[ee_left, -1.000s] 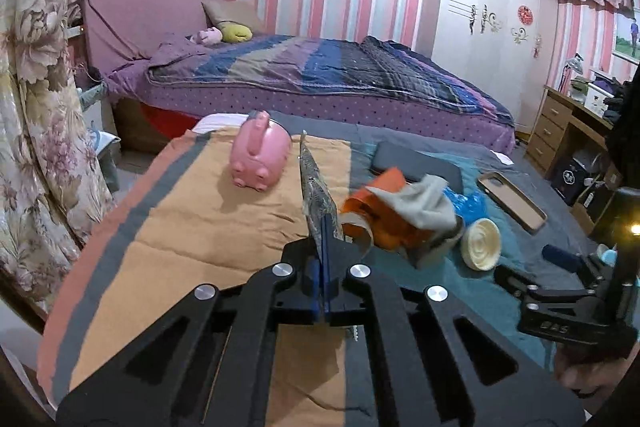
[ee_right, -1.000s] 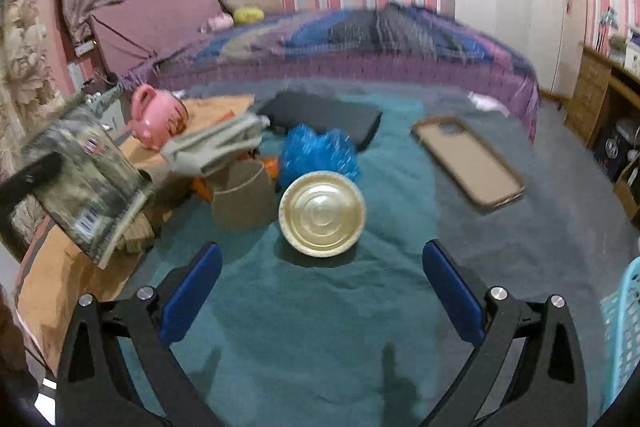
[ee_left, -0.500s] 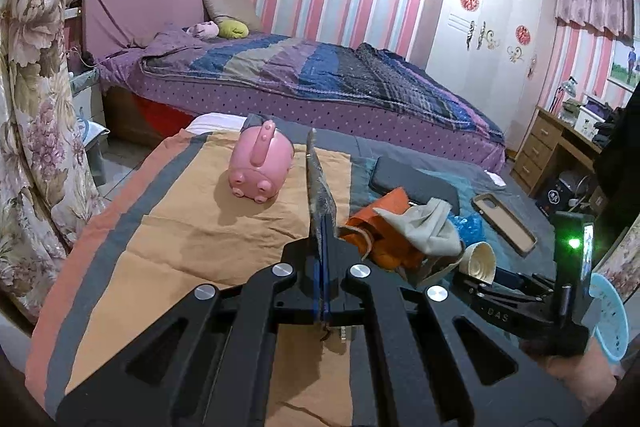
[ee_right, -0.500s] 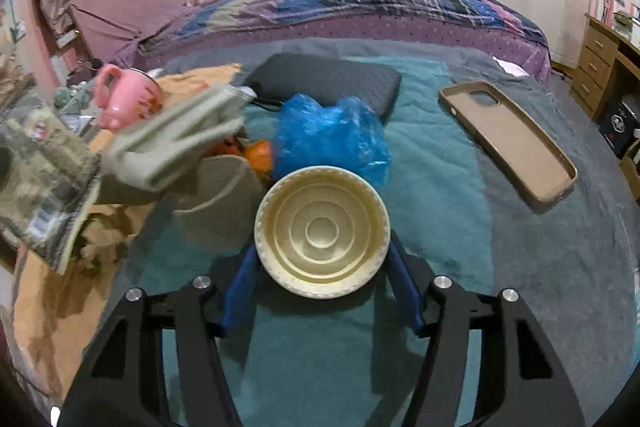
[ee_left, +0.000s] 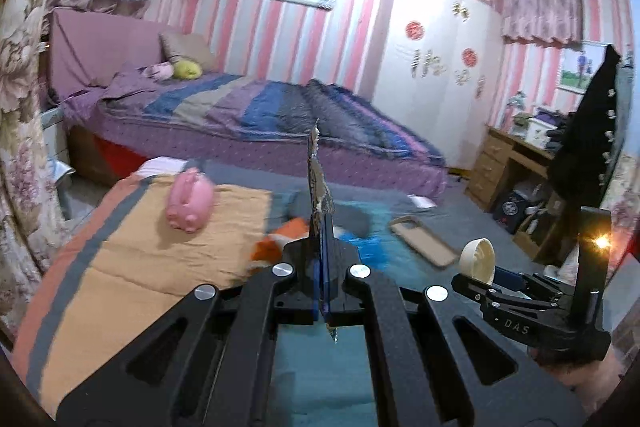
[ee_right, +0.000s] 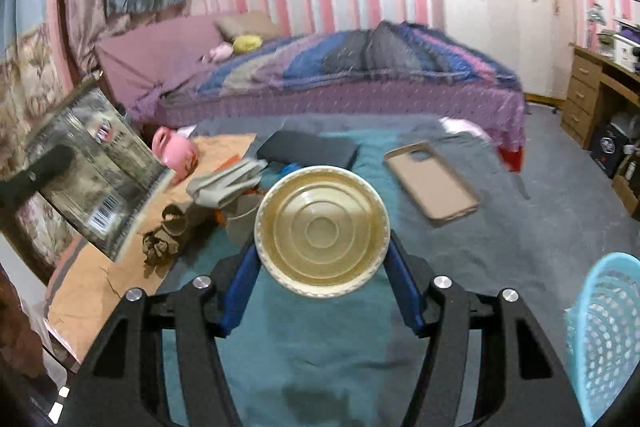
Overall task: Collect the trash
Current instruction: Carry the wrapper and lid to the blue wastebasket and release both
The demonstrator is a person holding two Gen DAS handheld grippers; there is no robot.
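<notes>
My left gripper point(ee_left: 323, 269) is shut on a flat printed snack wrapper point(ee_left: 318, 183), seen edge-on and standing upright above the bed. In the right wrist view the same wrapper point(ee_right: 94, 171) hangs at the far left, face on. My right gripper point(ee_right: 322, 263) is shut on a round cream foil-lined bowl point(ee_right: 322, 231), lifted off the teal blanket point(ee_right: 320, 347), its blue pads pressing the rim on both sides. From the left wrist view the bowl point(ee_left: 478, 261) shows at the right in that gripper.
On the bed lie a pink piggy bank point(ee_right: 176, 151), a heap of grey and orange cloth point(ee_right: 228, 183), a brown crumpled scrap point(ee_right: 164, 239), a dark pouch point(ee_right: 308, 149) and a tan phone case point(ee_right: 432, 181). A light blue mesh basket point(ee_right: 608, 339) stands at lower right.
My right gripper closed on the cream bowl and lifted it off the blanket. My left gripper rose with the wrapper still in it.
</notes>
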